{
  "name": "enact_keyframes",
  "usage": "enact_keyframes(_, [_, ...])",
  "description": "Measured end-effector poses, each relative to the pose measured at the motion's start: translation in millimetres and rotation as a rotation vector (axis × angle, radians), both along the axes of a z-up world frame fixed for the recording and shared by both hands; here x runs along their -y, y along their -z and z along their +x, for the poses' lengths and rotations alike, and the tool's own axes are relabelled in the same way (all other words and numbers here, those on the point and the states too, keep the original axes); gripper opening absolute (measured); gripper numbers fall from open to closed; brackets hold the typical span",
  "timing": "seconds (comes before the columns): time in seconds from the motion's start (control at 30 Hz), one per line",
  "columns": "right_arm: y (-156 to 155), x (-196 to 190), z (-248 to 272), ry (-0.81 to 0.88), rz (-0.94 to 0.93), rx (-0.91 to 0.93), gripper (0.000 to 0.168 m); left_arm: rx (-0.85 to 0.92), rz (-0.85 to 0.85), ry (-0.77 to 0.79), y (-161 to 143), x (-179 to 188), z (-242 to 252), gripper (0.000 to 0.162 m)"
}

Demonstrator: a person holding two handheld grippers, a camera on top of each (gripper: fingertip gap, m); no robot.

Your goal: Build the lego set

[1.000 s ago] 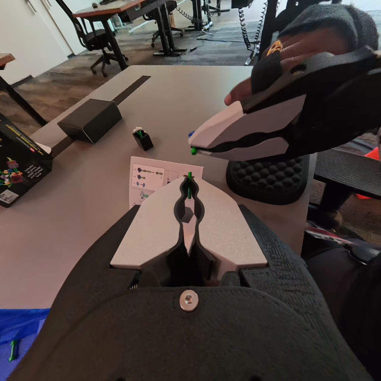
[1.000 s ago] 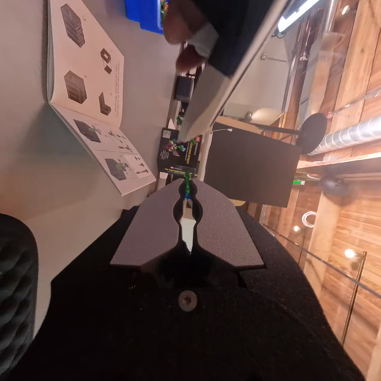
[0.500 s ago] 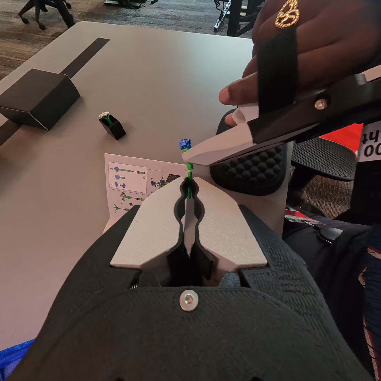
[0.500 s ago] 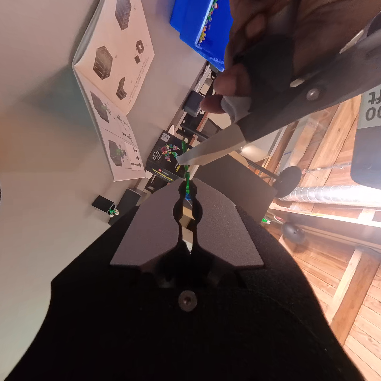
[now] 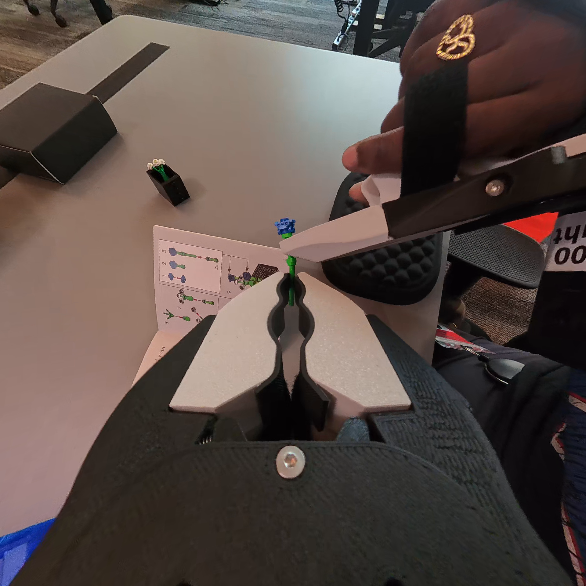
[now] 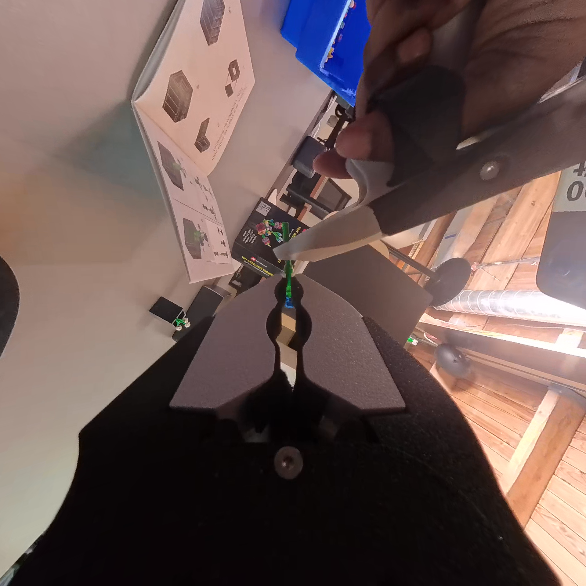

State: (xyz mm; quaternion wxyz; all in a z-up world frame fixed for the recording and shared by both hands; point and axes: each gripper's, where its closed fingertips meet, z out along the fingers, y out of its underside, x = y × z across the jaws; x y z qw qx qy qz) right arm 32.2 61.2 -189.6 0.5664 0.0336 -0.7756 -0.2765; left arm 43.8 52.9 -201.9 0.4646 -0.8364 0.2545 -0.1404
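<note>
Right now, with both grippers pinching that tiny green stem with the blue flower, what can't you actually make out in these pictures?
- Joint in the thin green plastic stem: left wrist view, the right gripper covers it.
- Small blue flower head: right wrist view, mostly hidden between that gripper's fingers.
- White paper instruction booklet: left wrist view, the left gripper hides its near half.
- Blue tray: right wrist view, cut by the edge, contents too small.

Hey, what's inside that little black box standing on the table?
The small black box holds a green stem topped with white flowers that poke above its rim. How the stem sits at the bottom cannot be seen; the box walls cover it.
</note>
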Motion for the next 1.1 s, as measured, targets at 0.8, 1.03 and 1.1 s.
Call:
enact_keyframes(0.8, [15, 2, -5, 0.024, 0.059, 0.015, 0.002, 0.085, -0.058, -0.064, 12, -9, -7, 0.002])
enact_keyframes(1.03, [21, 13, 3, -0.092, -0.12, 0.09, 0.003, -0.13, -0.029, 0.118, 19, 5, -2, 0.002])
enact_keyframes(1.1, [21, 18, 7, -0.123, -0.227, 0.122, 0.003, -0.134, -0.038, 0.179, 19, 10, 2, 0.003])
